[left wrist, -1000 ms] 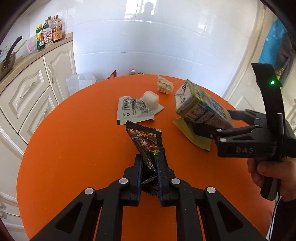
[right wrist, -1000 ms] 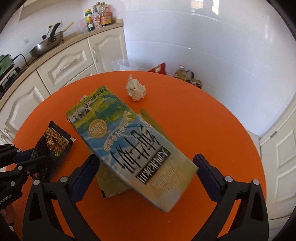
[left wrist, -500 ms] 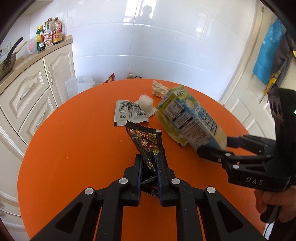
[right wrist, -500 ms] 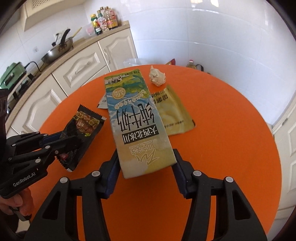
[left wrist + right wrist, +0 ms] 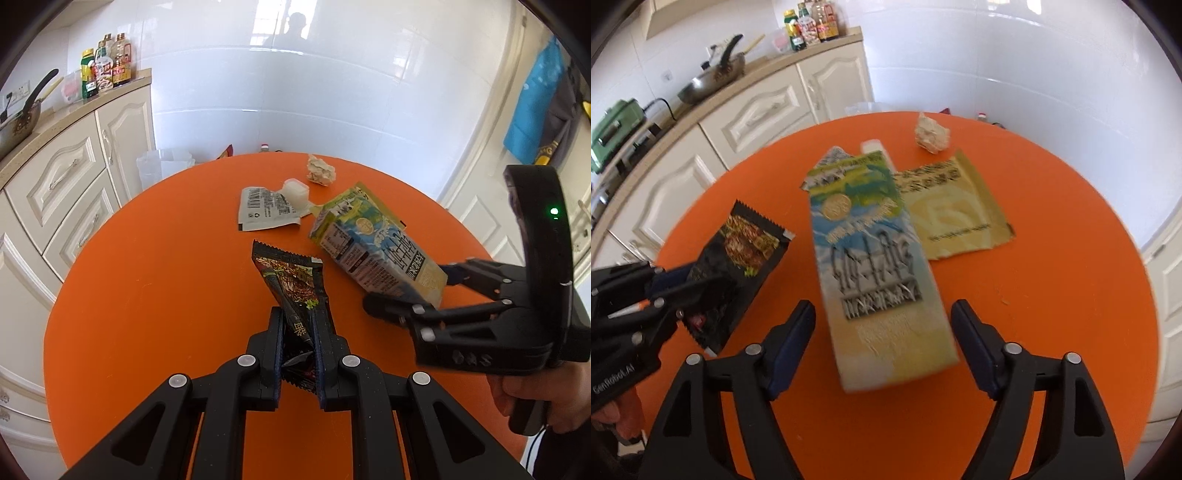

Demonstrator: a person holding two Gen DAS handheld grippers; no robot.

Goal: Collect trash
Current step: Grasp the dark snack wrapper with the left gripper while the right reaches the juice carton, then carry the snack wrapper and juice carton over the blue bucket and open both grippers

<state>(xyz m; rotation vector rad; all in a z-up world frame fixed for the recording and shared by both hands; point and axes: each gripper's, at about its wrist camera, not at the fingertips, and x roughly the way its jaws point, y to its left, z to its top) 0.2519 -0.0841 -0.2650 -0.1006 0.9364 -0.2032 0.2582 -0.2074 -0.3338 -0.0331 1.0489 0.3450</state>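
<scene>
My left gripper (image 5: 297, 314) is shut on the lower end of a dark snack wrapper (image 5: 291, 277), which it holds above the orange table (image 5: 147, 277). That wrapper (image 5: 750, 240) also shows at the left of the right wrist view. A blue and green milk carton (image 5: 871, 266) lies lengthwise between the fingers of my right gripper (image 5: 882, 314). It is blurred, and a strip of table shows between it and each pad. In the left wrist view the carton (image 5: 369, 247) slants up from the right gripper (image 5: 410, 288), held by a hand (image 5: 535, 398).
On the far half of the table lie a yellow packet (image 5: 956, 210), a crumpled paper ball (image 5: 320, 170), a white printed sachet (image 5: 266, 208) and a small white tub (image 5: 295, 190). Cream cabinets (image 5: 74, 177) with a pan (image 5: 709, 81) and bottles stand to the left.
The right jaws closed on the carton and swung it lengthwise, and now stand a little wider and off its sides. My left gripper has drawn back from the trash, still holding the wrapper.
</scene>
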